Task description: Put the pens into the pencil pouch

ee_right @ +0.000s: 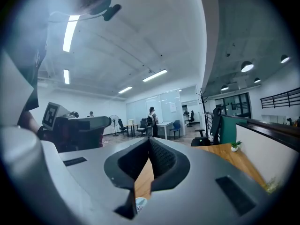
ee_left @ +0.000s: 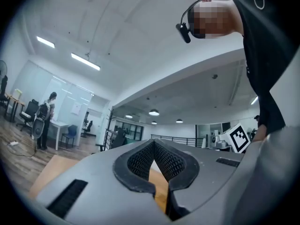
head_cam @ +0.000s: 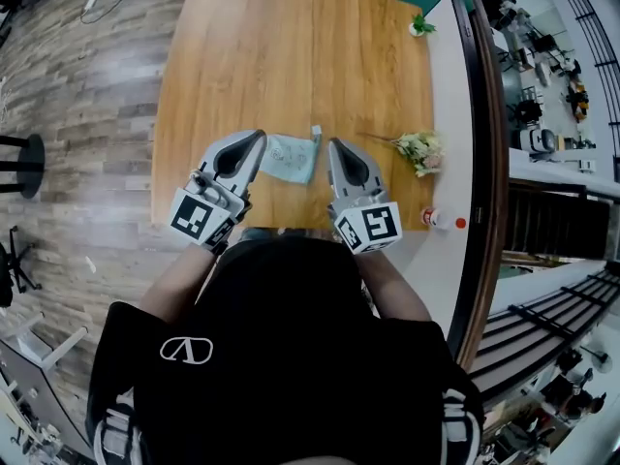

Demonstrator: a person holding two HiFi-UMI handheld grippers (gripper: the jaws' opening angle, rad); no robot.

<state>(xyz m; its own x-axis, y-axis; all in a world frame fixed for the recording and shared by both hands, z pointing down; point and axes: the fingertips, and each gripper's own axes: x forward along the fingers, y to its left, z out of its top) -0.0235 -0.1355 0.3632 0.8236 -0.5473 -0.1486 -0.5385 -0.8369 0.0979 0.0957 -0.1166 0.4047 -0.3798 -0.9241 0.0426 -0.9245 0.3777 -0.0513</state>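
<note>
Now, tools empty
We hold left tool (head_cam: 259, 137) and right tool (head_cam: 334, 144) closed, flanking the pencil pouch (head_cam: 291, 158).

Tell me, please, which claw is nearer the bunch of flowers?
Right. The right claw hovers beside the flowers; the left claw is farther off, past the pouch.
</note>
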